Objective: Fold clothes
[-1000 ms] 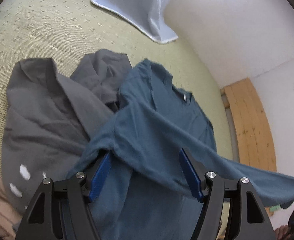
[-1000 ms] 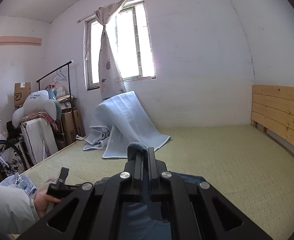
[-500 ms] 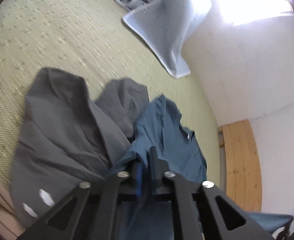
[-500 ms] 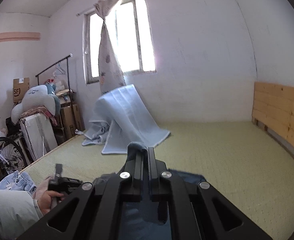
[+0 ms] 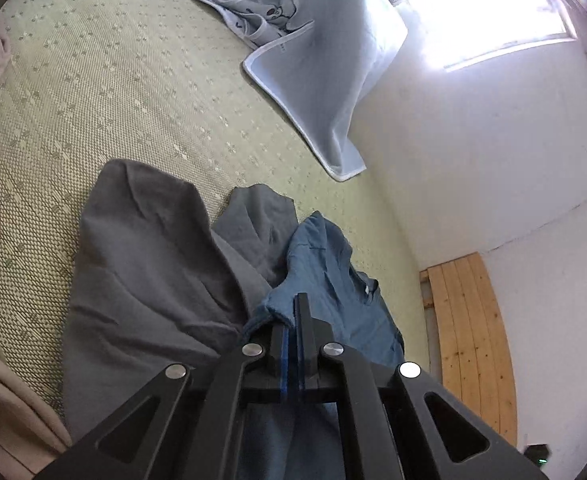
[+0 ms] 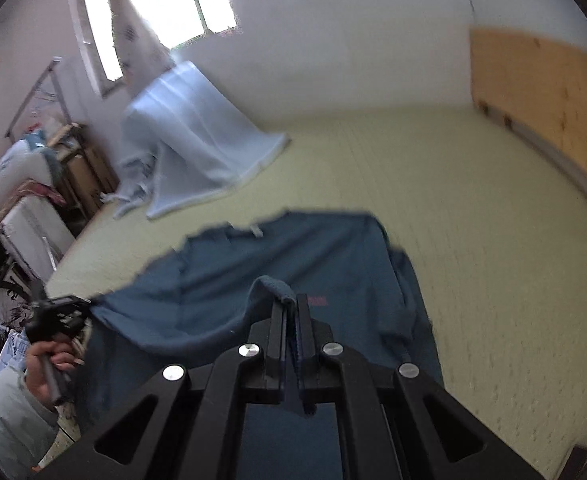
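Blue cloth of the shirt [image 6: 293, 256] was blurred in the right view, and its lower part was hidden behind the black right gripper [image 6: 292, 312], which was clamped on a fold. A second before, the left gripper [image 5: 292, 314] stood wide over the shirt (a sleeve crossed between its fingers); it had since closed on a bunched edge. The soft, wrinkled shirt lay on the woven green mat [image 5: 113, 92], partly over a grey garment [image 5: 145, 280].

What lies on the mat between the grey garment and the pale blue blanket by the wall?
Only bare green mat separates grey garment from pale blue blanket, per left wrist view.
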